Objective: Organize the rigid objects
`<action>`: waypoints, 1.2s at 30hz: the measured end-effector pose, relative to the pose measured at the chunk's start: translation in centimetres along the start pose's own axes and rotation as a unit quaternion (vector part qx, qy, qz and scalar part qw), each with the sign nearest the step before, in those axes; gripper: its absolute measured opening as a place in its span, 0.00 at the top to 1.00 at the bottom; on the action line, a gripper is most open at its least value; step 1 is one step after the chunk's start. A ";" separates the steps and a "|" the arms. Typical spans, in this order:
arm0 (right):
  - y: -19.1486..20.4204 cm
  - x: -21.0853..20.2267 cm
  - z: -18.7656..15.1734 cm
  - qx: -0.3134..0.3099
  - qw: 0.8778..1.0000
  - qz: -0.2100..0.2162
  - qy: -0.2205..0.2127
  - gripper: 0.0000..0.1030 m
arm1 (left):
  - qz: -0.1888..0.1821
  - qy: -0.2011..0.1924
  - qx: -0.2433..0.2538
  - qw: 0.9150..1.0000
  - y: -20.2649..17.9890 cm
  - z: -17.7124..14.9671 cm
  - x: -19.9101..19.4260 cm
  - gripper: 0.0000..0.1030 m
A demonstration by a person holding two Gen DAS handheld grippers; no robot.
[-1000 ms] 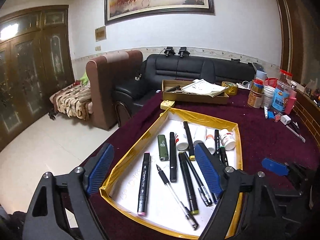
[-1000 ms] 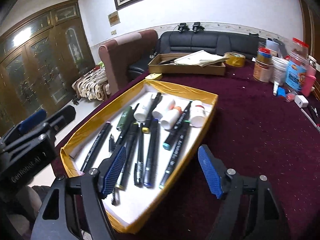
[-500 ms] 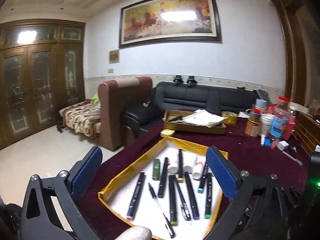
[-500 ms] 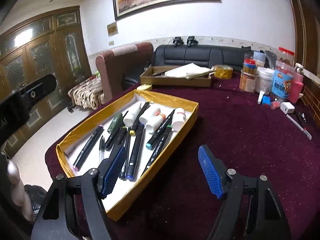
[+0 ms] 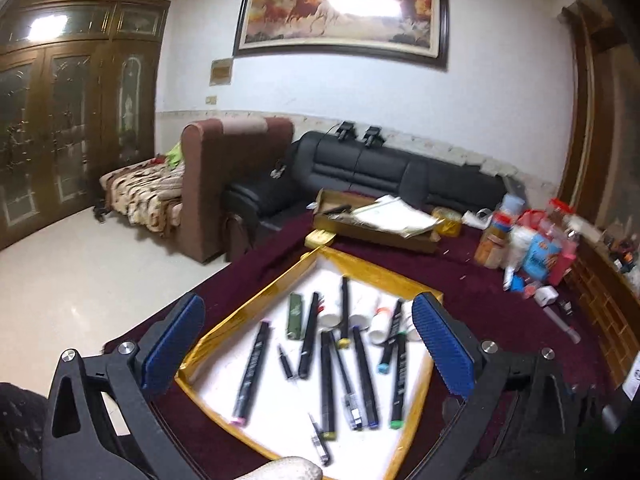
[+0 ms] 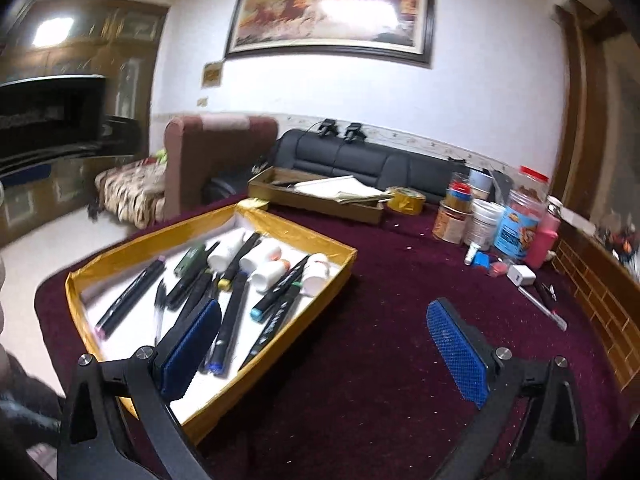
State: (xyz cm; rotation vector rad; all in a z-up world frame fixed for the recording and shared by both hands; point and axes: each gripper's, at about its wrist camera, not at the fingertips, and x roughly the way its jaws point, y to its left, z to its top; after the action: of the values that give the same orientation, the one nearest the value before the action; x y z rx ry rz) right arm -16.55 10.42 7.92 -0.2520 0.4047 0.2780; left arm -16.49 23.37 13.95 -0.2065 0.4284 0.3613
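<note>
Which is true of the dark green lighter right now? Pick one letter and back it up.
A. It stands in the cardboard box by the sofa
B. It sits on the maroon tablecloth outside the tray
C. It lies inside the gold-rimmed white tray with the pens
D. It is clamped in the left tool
C: the dark green lighter lies flat on the white floor of the gold-rimmed tray, beside the black marker pens, and both tools are open and empty.

place: home living room | evidence: black sofa (image 5: pixel 400 172), framed horse painting (image 5: pixel 340 12), wooden doors (image 5: pixel 60 120)
</note>
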 end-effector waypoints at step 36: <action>7.1 5.8 0.1 -0.099 0.990 0.022 0.100 0.01 | 0.024 0.105 -0.035 0.994 5.8 -2.5 6.6 0.00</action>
State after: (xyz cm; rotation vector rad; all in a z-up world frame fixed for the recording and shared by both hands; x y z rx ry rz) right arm -13.63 18.33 4.26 -0.4679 0.5822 0.3376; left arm -14.00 29.97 8.17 -0.3043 0.6298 0.4027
